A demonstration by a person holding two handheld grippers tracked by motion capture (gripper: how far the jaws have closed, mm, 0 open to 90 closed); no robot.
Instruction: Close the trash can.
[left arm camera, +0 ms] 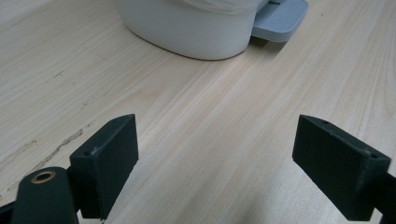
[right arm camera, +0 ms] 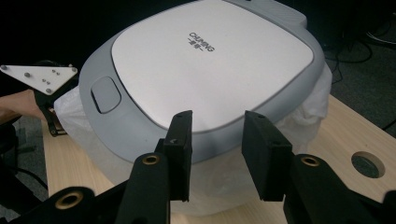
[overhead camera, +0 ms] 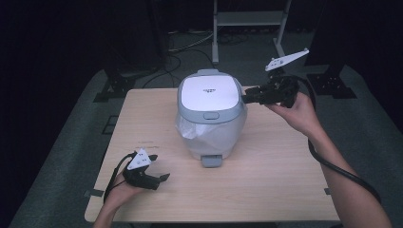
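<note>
A small pedal bin stands at the middle of the wooden table [overhead camera: 266, 175]; it has a white lid [overhead camera: 209, 90] with a grey rim, a clear liner bag [overhead camera: 190, 130] bunched under the rim, and a grey pedal [overhead camera: 211, 160] facing me. My right gripper [overhead camera: 248, 98] is level with the lid's right edge. In the right gripper view its jaws [right arm camera: 217, 144] stand apart just before the grey rim [right arm camera: 140, 135], with nothing between them. My left gripper [overhead camera: 161, 179] rests open on the table at the front left, pointing toward the bin's base [left arm camera: 187, 28] and pedal [left arm camera: 280, 16].
The lid has a grey push button [right arm camera: 106, 94] near its front. A round cable hole [right arm camera: 367, 164] is cut in the table behind the bin. Beyond the table's far edge are a metal stand [overhead camera: 247, 19], floor cables and dark stand feet [overhead camera: 332, 85].
</note>
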